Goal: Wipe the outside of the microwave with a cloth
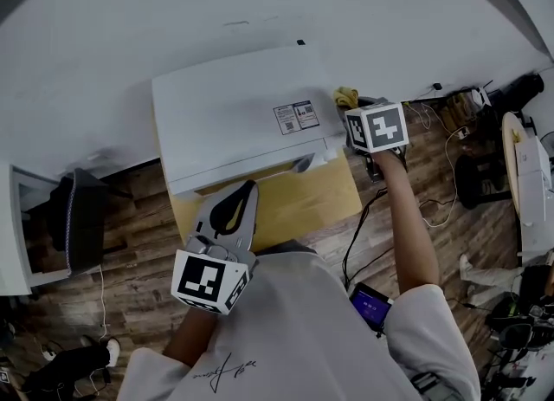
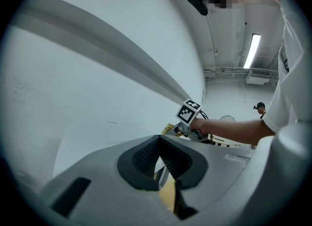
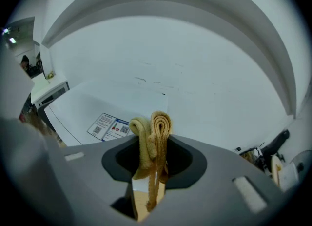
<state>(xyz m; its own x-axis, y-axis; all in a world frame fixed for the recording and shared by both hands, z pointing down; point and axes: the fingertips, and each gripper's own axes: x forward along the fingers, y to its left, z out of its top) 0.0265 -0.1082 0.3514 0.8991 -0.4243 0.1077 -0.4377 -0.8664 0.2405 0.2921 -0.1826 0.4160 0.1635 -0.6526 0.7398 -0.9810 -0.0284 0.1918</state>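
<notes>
A white microwave (image 1: 242,122) stands on a small wooden table (image 1: 303,204) against the wall, with a label sticker (image 1: 295,117) on its top. My right gripper (image 1: 353,106) is at the microwave's right rear corner, shut on a folded yellow cloth (image 1: 346,95). In the right gripper view the cloth (image 3: 155,127) bulges out past the jaws of that gripper (image 3: 154,139), above the microwave top (image 3: 92,105). My left gripper (image 1: 251,188) hovers in front of the microwave over the table, tips together, holding nothing. The left gripper view shows its pads (image 2: 146,156) meeting.
Cables and dark gear (image 1: 450,113) lie on the wood floor to the right. A dark bag or chair (image 1: 82,217) and a white cabinet (image 1: 13,235) stand to the left. The white wall (image 1: 260,1) runs close behind the microwave.
</notes>
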